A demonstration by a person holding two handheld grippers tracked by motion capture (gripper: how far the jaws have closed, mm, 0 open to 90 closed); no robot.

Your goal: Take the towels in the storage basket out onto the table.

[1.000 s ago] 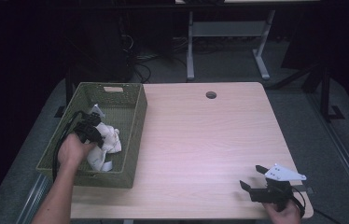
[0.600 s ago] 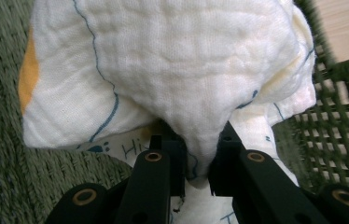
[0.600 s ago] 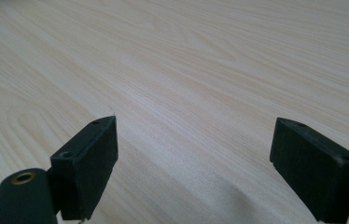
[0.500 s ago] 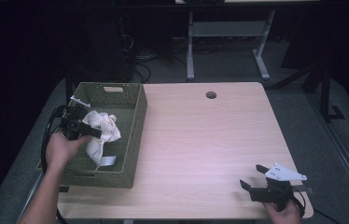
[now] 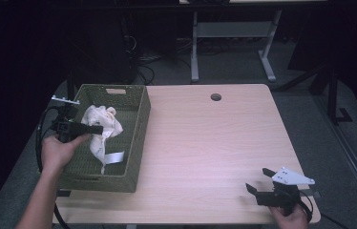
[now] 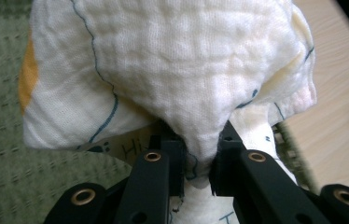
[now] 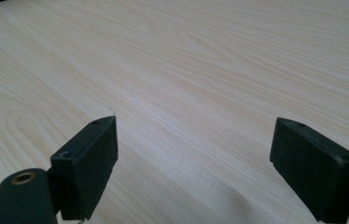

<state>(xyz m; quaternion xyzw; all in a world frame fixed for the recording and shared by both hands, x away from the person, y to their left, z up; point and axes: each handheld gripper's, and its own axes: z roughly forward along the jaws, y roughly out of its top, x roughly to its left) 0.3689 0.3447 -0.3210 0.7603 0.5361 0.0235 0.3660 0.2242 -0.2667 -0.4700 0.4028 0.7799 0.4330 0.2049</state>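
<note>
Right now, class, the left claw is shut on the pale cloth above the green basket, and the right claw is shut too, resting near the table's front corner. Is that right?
One detail is wrong: the right claw is open, its jaws standing wide apart over bare table, as the right gripper view shows. The left claw is indeed shut on the pale cloth above the green basket.

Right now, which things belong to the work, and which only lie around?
In use:
- left gripper, shut on the cloth
- green basket

Idle:
- right gripper, open, low over the table
- table's cable hole
</note>
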